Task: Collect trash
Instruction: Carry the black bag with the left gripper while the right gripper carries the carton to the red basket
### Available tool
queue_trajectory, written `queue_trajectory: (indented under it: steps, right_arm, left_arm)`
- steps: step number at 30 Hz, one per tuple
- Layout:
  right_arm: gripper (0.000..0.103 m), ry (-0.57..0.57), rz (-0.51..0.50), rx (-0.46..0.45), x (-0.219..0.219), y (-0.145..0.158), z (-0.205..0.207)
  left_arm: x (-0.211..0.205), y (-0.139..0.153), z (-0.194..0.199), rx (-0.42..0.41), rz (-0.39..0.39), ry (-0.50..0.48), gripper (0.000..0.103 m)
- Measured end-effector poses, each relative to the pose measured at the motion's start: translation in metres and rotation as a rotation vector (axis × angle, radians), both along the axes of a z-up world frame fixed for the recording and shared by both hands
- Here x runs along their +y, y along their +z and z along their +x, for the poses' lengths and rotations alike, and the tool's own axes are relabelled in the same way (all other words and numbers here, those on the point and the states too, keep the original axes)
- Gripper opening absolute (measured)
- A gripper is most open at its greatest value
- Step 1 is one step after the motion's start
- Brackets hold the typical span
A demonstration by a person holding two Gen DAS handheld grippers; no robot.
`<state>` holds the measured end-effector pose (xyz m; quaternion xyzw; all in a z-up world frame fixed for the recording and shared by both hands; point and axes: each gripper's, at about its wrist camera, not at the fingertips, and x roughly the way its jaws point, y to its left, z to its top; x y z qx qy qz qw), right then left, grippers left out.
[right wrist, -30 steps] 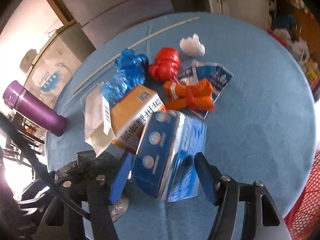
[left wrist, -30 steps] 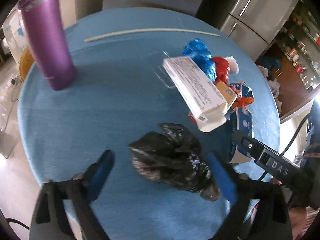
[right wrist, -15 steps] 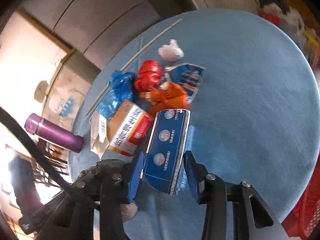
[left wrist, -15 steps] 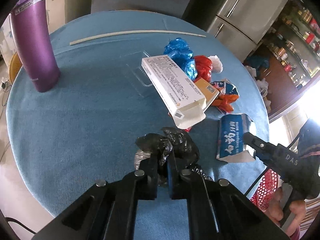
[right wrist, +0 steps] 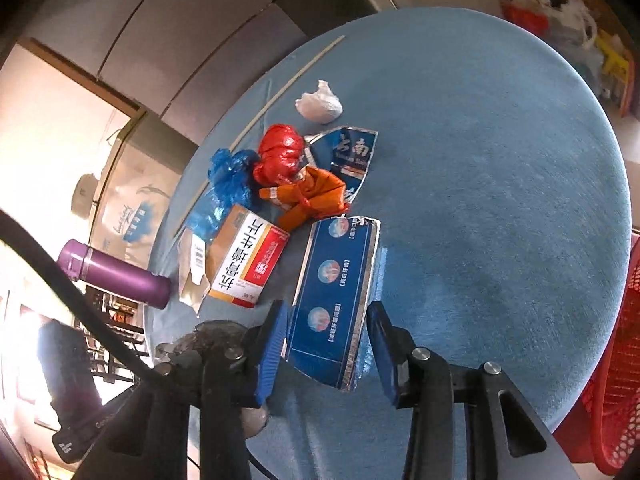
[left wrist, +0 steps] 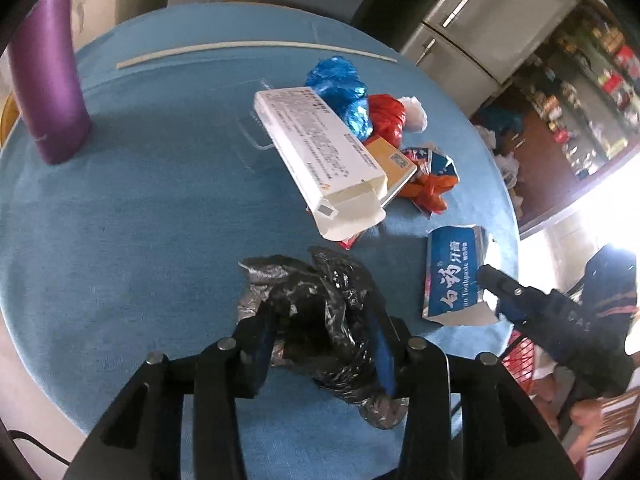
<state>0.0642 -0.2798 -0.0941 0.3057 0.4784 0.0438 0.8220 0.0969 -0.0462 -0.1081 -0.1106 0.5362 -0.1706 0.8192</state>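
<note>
A lived-in home, by the look of it, in the dining corner beside a kitchen; the round bench (left wrist: pixel 120 208) under its blue cloth is the landmark; behind the bench stands a steel fridge (left wrist: pixel 492 20) with long bar handles, next to grey cabinet doors (right wrist: pixel 192 40); to the right of the bench a dark wooden shelf unit (left wrist: pixel 592 92) is crowded with jars and packets, with stuffed plastic bags (left wrist: pixel 506 160) at its foot; on the bench's left side a purple thermos flask (left wrist: pixel 48 92) stands upright; beyond the bench's left edge sits a printed cardboard carton (right wrist: pixel 132 208); a red mesh basket (right wrist: pixel 616 380) sits off its right edge.
</note>
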Motion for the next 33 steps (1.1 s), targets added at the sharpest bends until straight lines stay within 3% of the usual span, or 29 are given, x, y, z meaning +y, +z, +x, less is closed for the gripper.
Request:
queue_trajectory:
  steps: [1,2,3,6,16,21,27,33]
  right_arm:
    - [0.044,0.001,0.006,0.001,0.0,0.0,-0.001]
    - [0.044,-0.001,0.015,0.001,-0.001,-0.001,-0.003]
    - [0.044,-0.005,0.022,-0.001,-0.002,-0.001,-0.004]
    - [0.044,-0.013,0.038,-0.012,-0.007,0.001,-0.009]
    - [0.044,-0.097,0.083,-0.068,-0.052,0.016,-0.046]
    - [0.044,-0.171,0.056,-0.097,-0.083,0.025,-0.073]
    - [0.044,-0.292,0.035,-0.091,-0.131,0.026,-0.11]
    - [0.044,-0.44,-0.055,-0.029,-0.18,0.017,-0.152]
  left_arm:
    - [-0.003,0.0,0.0,-0.009,0.011,-0.009,0.04]
    - [-0.006,0.0,-0.001,-0.017,0.014,-0.017,0.022]
    - [-0.008,0.0,0.0,-0.012,0.003,-0.03,0.014]
    - [-0.014,0.001,-0.001,-0.021,-0.004,-0.05,0.008]
    - [-0.05,0.037,-0.022,-0.124,0.016,-0.164,0.004]
    - [-0.079,0.056,-0.025,-0.166,0.032,-0.253,0.003]
    - [-0.137,0.079,-0.033,-0.202,0.043,-0.387,0.003]
    - [-0.212,0.085,-0.052,-0.225,0.051,-0.557,0.003]
